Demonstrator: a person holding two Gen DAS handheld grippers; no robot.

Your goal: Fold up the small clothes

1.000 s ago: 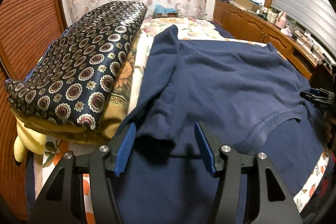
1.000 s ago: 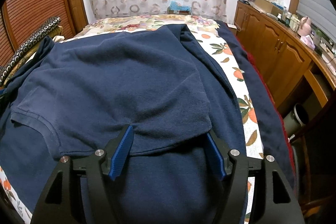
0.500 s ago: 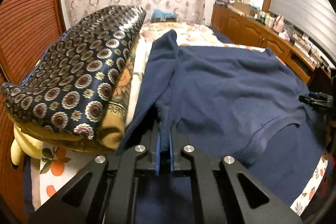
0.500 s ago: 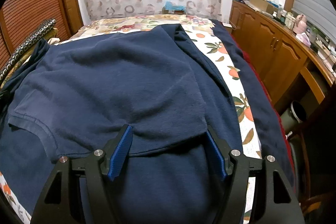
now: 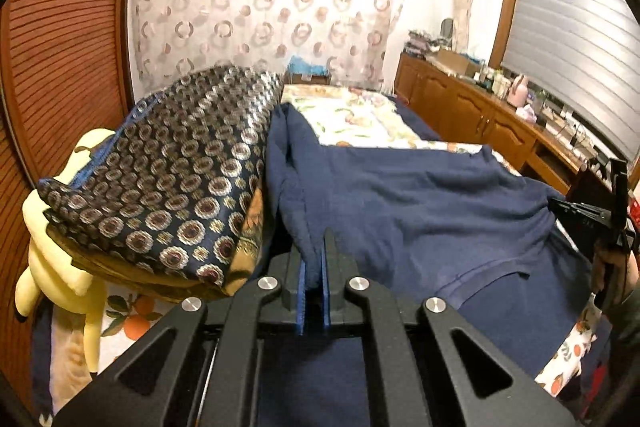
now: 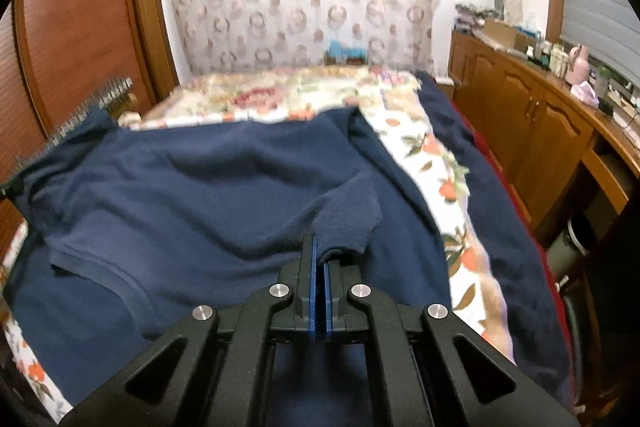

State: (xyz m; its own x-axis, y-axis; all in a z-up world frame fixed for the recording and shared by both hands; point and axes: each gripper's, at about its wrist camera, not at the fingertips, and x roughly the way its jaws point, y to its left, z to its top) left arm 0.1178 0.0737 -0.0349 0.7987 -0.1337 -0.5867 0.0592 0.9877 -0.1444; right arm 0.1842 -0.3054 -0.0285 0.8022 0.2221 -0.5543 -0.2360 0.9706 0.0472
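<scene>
A navy blue shirt (image 5: 420, 199) lies spread on the bed, also seen in the right wrist view (image 6: 200, 187). My left gripper (image 5: 314, 267) is shut on the shirt's left near corner and holds it lifted off the bed. My right gripper (image 6: 319, 263) is shut on the shirt's right near corner, also lifted. The right gripper shows at the right edge of the left wrist view (image 5: 592, 215). The cloth bunches into folds at both sets of blue pads.
A patterned dark cushion (image 5: 168, 183) on folded bedding and a yellow soft toy (image 5: 52, 259) lie left of the shirt. A floral bedsheet (image 6: 440, 171) covers the bed. Wooden cabinets (image 6: 540, 131) with clutter stand along the right wall.
The left gripper shut on the shirt first, then the right gripper shut on its corner. Both have lifted the near edge of the shirt and the cloth has drawn up.
</scene>
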